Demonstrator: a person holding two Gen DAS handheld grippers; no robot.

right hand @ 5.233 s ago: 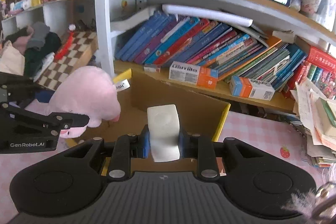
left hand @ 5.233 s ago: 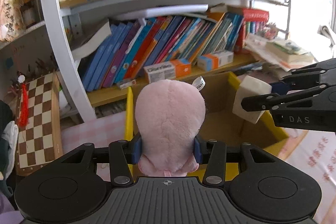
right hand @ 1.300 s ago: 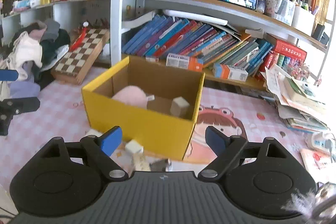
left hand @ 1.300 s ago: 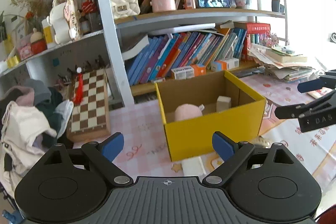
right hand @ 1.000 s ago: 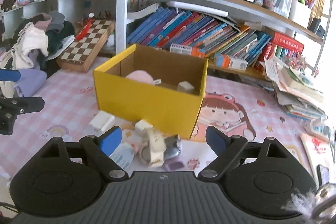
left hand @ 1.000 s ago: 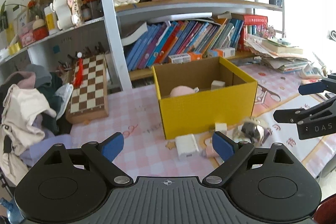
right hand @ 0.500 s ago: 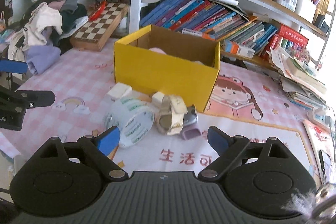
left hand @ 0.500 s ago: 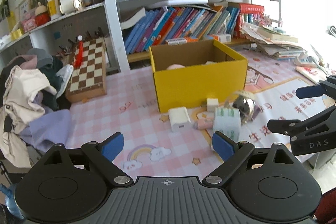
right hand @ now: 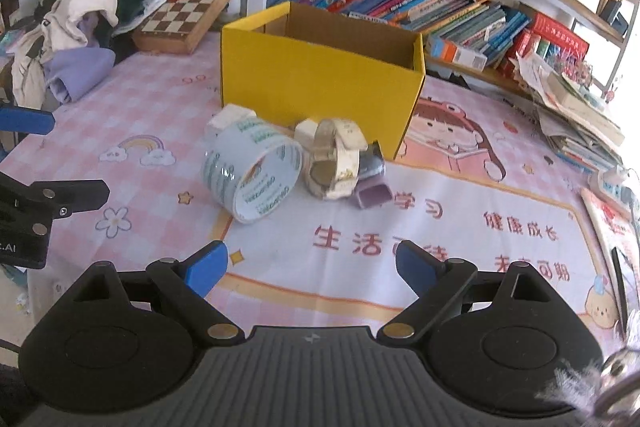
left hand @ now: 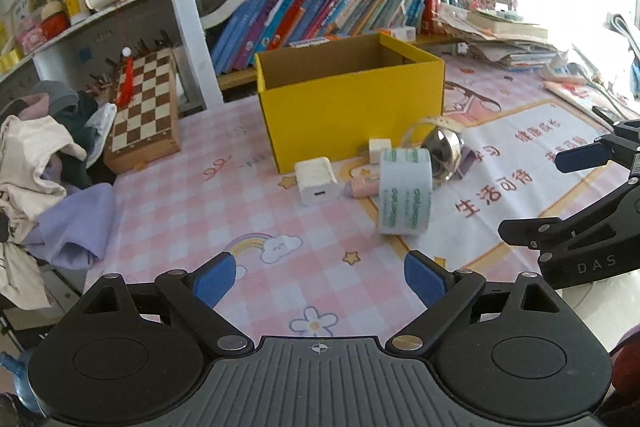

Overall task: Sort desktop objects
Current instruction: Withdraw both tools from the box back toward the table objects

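Yellow box (left hand: pixel 352 107) at twelve o'clock; tape roll (right hand: pixel 251 176), charger (left hand: pixel 316 180) unsorted; left gripper (left hand: pixel 319 279), right gripper (right hand: pixel 312 266) spread, empty.

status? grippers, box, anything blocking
Left gripper and right gripper open, empty. Yellow box upright; tape roll and clutter in front. Nothing blocking.

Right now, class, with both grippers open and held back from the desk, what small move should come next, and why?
Probably ease the right gripper forward toward the roll of clear tape. It lies nearest, just ahead of that gripper, outside the yellow box, with other small items still unsorted beside it. The left gripper is open and empty too.
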